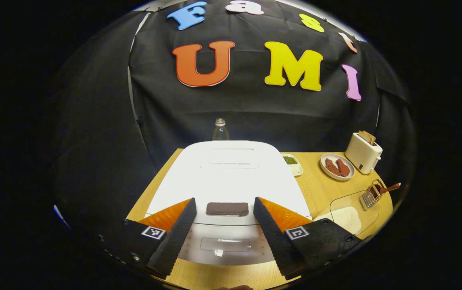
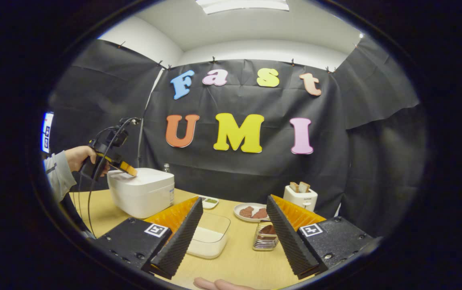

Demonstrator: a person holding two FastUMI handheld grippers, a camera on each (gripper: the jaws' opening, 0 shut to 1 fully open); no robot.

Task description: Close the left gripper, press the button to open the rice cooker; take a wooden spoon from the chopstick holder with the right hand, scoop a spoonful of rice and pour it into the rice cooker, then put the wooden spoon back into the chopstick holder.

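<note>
The white rice cooker [image 1: 231, 177] stands lid down right in front of my left gripper [image 1: 223, 200], which is open, one finger on each side of the dark lid button [image 1: 227, 208]. In the right gripper view a hand holds the left gripper [image 2: 128, 169] over the near edge of the cooker [image 2: 142, 193]. My right gripper [image 2: 234, 199] is open and holds nothing, hovering above the table. Below it sit the clear rice container [image 2: 209, 237] and the wire chopstick holder [image 2: 266, 237]. The wooden spoon [image 1: 388, 188] stands in the holder [image 1: 370, 197], beside the rice container [image 1: 345, 215].
On the wooden table [image 2: 239, 262] behind the holder are a plate of reddish-brown food [image 2: 249, 211], a white toaster [image 2: 301, 196] with bread and a small dish of green bits [image 2: 210, 201]. A clear bottle [image 1: 220, 129] stands behind the cooker. A hand [image 2: 219, 285] shows at the bottom edge.
</note>
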